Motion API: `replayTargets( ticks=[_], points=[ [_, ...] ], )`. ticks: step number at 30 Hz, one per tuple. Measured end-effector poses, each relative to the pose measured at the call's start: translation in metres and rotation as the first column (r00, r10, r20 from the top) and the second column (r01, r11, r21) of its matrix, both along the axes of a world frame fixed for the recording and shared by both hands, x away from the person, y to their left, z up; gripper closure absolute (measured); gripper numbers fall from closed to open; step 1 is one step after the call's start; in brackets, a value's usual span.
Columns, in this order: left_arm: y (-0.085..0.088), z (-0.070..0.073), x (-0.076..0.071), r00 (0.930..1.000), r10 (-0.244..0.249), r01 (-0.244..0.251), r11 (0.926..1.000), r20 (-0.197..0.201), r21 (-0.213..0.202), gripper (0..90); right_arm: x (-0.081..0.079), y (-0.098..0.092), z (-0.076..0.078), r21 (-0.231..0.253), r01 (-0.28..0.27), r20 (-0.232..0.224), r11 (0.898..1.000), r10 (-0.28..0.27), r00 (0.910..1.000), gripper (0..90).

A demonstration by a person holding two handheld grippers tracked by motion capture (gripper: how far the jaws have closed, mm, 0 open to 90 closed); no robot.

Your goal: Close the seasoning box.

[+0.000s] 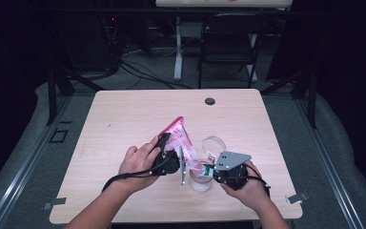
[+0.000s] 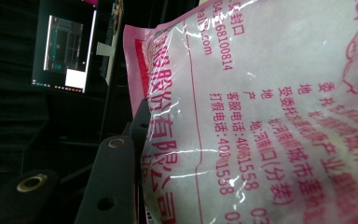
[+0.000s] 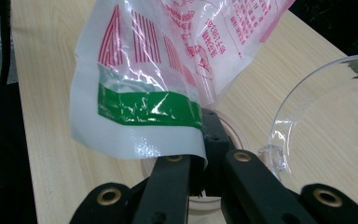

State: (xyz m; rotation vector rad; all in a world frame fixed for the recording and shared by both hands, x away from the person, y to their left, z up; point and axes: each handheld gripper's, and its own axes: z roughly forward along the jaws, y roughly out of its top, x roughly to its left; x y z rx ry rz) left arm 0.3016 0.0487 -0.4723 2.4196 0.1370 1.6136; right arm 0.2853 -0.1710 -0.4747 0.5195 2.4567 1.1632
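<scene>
Both grippers, left gripper (image 1: pixel 171 155) and right gripper (image 1: pixel 208 168), clamp the pink bag (image 1: pixel 180 138); tilt it slowly, mouth centred over the clear cup (image 1: pixel 201 182).

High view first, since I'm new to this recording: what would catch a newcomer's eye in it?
The pink-and-white plastic bag stands out, held tilted above the middle of the wooden table between both hands. The left hand-held gripper clamps its side, while the right hand-held gripper pinches its white-and-green end. Just below that end stands a clear plastic container, with a second clear round piece behind it.
</scene>
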Motion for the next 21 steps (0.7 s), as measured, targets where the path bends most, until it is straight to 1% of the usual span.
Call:
replayTargets(
  ticks=[4,7,8,13,16,21],
  points=[
    [-0.0004,0.0009,-0.0001,1.0000,-0.001,0.001,1.0000,0.007,0.006,59.9,0.0001,0.0000,0.0000,0.001,-0.001,0.000,1.000,0.001,1.0000,90.0],
    [-0.0009,0.0008,0.0005,0.9999,-0.007,0.007,1.0000,0.010,0.001,59.9,0.0003,-0.0003,-0.0001,0.005,-0.001,0.000,1.000,0.001,1.0000,90.0],
    [-0.0013,0.0011,0.0001,1.0000,0.000,0.000,1.0000,0.005,0.004,60.0,0.0004,-0.0006,0.0000,0.004,-0.001,0.000,1.000,0.001,1.0000,90.0],
    [-0.0026,0.0025,-0.0002,0.9999,-0.006,0.006,0.9999,0.010,0.014,60.0,0.0007,-0.0015,0.0001,0.000,0.000,0.000,1.000,0.000,1.0000,90.0],
    [-0.0032,0.0023,-0.0004,0.9999,-0.008,0.008,0.9999,0.012,0.012,60.0,0.0007,-0.0018,0.0000,-0.003,0.003,-0.002,1.000,-0.003,1.0000,90.0],
    [-0.0042,0.0034,-0.0001,0.9999,-0.009,0.009,0.9998,0.011,0.019,60.0,0.0015,-0.0021,-0.0009,-0.001,0.001,-0.006,1.000,-0.001,1.0000,90.0]
  ],
)
